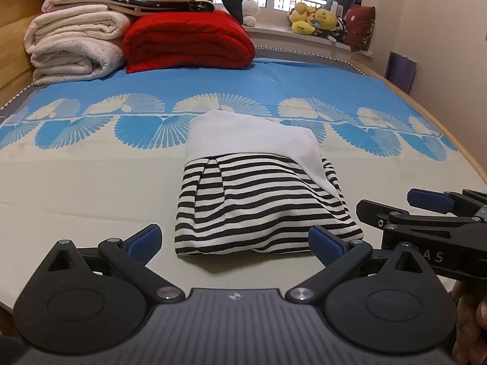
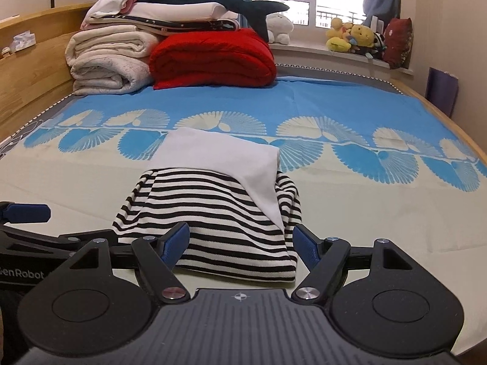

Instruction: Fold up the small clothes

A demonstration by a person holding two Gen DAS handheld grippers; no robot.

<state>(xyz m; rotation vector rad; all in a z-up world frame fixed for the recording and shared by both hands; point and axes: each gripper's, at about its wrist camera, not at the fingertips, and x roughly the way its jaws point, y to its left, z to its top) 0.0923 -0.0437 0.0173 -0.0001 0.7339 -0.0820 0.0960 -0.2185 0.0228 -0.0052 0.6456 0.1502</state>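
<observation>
Behind striped garment (image 1: 261, 210): folded blankets (image 1: 188, 42).

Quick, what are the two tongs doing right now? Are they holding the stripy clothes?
Left tongs: open, holding nothing, just before the stripy clothes.
Right tongs: open, holding nothing, at the near edge of the clothes.

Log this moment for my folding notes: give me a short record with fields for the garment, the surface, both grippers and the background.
garment: striped garment with a white part, already folded into a compact bundle, lying flat
surface: bed cover, cream near the camera, blue with a fan pattern farther back
left gripper: open, fingers either side of the bundle's near edge, holding nothing
right gripper: open, at the bundle's near edge, holding nothing
background: red blanket beside a stack of pale folded blankets; plush toys on the windowsill
</observation>
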